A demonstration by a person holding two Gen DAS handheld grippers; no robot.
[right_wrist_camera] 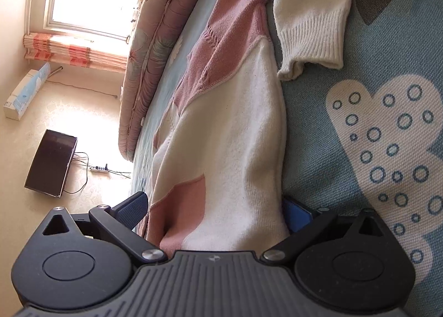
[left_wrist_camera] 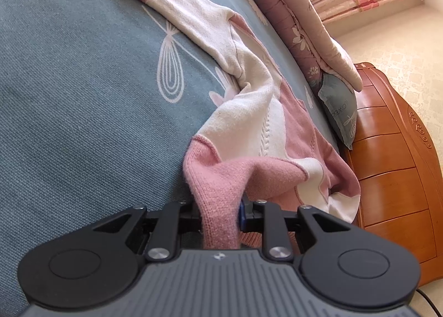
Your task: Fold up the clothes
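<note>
- left tongs [left_wrist_camera: 220, 217] pinched tight on a pink bit of the knit sweater [left_wrist_camera: 249, 123]
- right tongs [right_wrist_camera: 216, 217] spread wide around its bunched white part, looks gripped
- sweater sprawled across the blue bed [left_wrist_camera: 69, 95]

Grey-blue pillow [left_wrist_camera: 339, 112]: print partly legible, "FLOWER"-like; rest unreadable.

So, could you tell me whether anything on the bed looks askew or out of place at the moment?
The pink and cream sweater lies twisted and bunched across the blue bedsheet rather than flat. One cream sleeve is flopped sideways onto the sheet. Nothing looks damaged or spilled.
</note>
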